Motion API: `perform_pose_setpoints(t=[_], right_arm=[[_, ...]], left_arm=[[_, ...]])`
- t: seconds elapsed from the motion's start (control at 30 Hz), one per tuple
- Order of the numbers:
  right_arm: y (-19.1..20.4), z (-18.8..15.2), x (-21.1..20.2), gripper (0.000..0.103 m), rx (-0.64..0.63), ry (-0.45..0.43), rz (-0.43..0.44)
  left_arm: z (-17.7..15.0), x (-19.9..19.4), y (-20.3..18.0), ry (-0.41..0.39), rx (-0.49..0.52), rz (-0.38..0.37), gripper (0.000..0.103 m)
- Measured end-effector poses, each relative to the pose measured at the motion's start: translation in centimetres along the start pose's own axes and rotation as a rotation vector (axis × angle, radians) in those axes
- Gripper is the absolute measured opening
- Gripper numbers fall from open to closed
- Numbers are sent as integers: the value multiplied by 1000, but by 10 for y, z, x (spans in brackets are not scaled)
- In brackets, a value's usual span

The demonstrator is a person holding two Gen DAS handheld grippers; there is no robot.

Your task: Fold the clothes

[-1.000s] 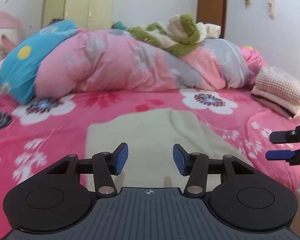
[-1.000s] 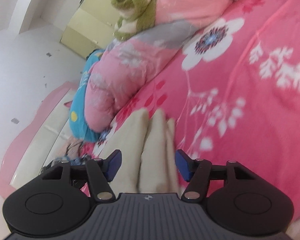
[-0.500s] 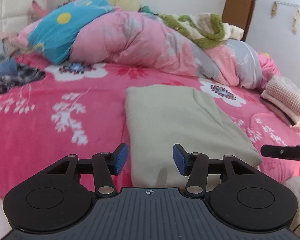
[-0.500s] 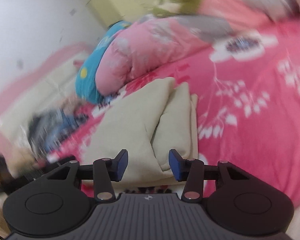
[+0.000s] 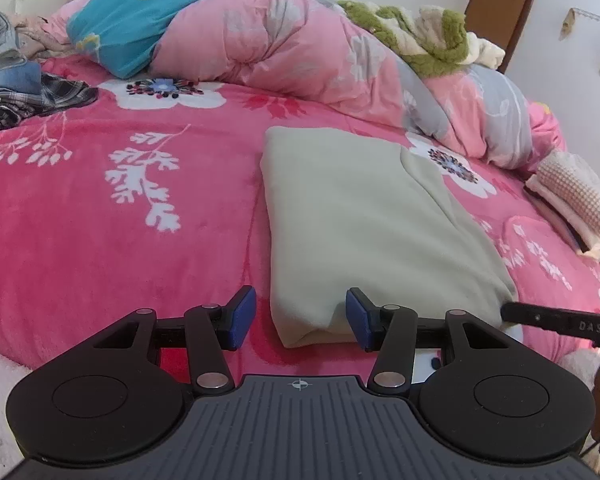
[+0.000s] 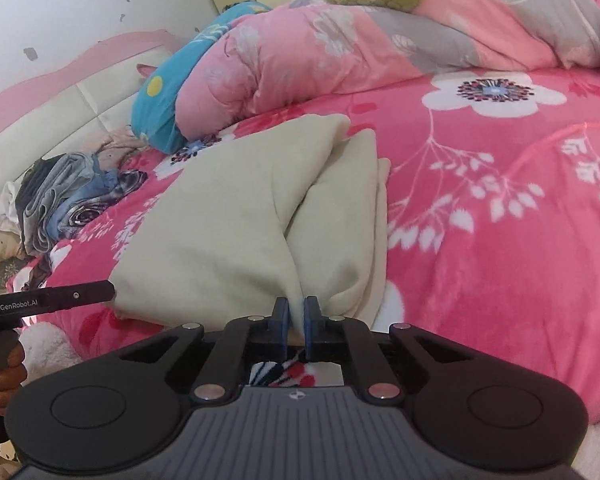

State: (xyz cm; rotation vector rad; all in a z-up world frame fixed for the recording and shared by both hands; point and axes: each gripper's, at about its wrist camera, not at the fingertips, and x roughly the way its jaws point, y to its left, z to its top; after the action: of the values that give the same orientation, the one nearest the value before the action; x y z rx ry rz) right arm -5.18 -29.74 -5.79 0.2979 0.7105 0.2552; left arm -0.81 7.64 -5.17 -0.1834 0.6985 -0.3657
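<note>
A beige folded garment [image 5: 364, 216] lies flat on the pink flowered bedspread [image 5: 100, 240]. My left gripper [image 5: 300, 318] is open at the garment's near left corner; that corner sits between the blue pads, which do not touch it. In the right wrist view the same garment [image 6: 228, 216] shows a crease running to my right gripper [image 6: 297, 316]. Its jaws are closing, and the pads pinch the garment's near edge between them. The right gripper's finger [image 5: 540, 316] reaches in at the garment's near right corner in the left wrist view.
A rolled pink and grey quilt [image 5: 300, 48] and a blue pillow [image 5: 140, 12] lie across the far side of the bed. A pile of loose clothes [image 5: 16, 80] sits far left. A folded stack [image 5: 572, 200] rests at the right edge. A hand [image 6: 0, 376] holds the left gripper's handle.
The right jaws have closed from wide apart onto the garment's near edge, and that wrist has rolled level. The left gripper has shifted to the garment's near left corner, still open.
</note>
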Motion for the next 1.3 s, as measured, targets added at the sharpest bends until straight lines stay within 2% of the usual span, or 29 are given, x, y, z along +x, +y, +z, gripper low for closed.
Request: perform_pose_setpoints(t=[0.1,0.27,0.47,0.6,0.73,0.77,0.97,1.1,1.23,1.3], right_arm=[[12,6,-8,9,-43,-6,-35],[37,20,-25,11,-149,-77,-58],[68,30,-15,11,-263,-124,-67],[77,28,-1,11,-297,-114,-47],[68,15,34,11,-310,-15,-90],[63,12,38,11,-299,-16,-86],[56,14,36,11,-255,-8,-64],[59,13,36,11,-267,-8,-74],[68,19,31,11,-290,-2,-88],[76,26,26,11,-314,-31,-90]], left_arm=[[6,2,-6,5,30,25,49],[8,15,-18,52,84,67,50],[7,18,-29,77,138,85,50],[7,20,-29,86,136,85,51],[8,16,-27,82,119,78,51],[9,13,-28,70,122,81,51],[23,10,-41,15,177,95,51],[18,37,-50,76,229,118,52],[14,38,-54,74,253,146,54],[15,39,-54,80,246,148,54]])
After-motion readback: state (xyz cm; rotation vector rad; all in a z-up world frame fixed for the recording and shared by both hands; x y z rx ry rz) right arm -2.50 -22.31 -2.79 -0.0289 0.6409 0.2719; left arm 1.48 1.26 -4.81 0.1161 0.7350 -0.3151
